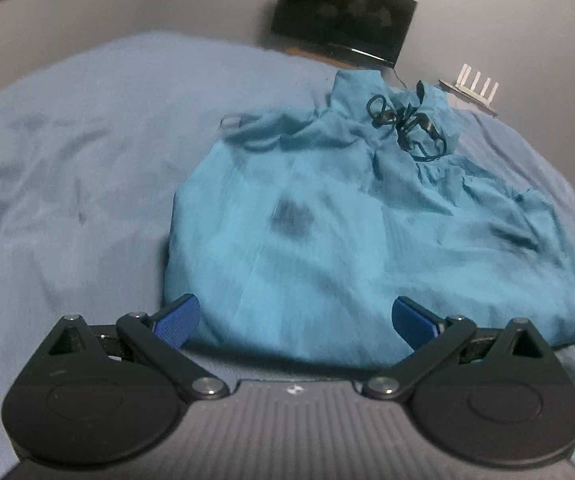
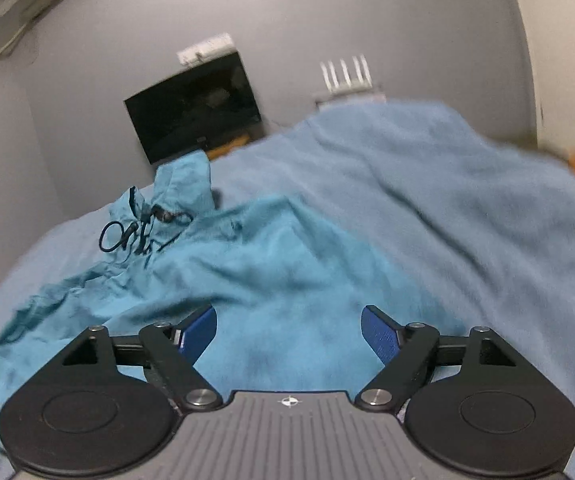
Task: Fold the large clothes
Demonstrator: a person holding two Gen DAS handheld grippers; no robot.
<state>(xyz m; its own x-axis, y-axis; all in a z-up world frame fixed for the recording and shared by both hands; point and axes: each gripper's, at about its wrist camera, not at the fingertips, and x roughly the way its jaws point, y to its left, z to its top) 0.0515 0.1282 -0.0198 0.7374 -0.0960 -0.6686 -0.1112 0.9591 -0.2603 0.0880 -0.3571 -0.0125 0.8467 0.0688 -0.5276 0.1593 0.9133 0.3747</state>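
Left wrist view: left gripper (image 1: 295,322) and right gripper (image 2: 289,330) both spread, empty, above the teal garment (image 1: 347,220); between folds, next pinch its near hem.

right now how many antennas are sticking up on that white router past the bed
4. They stand upright in a row on the white router beyond the far edge of the bed, right of the dark screen. The right wrist view is blurred but agrees.

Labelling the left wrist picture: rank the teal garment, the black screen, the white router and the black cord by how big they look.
1. teal garment
2. black screen
3. black cord and white router: look alike.
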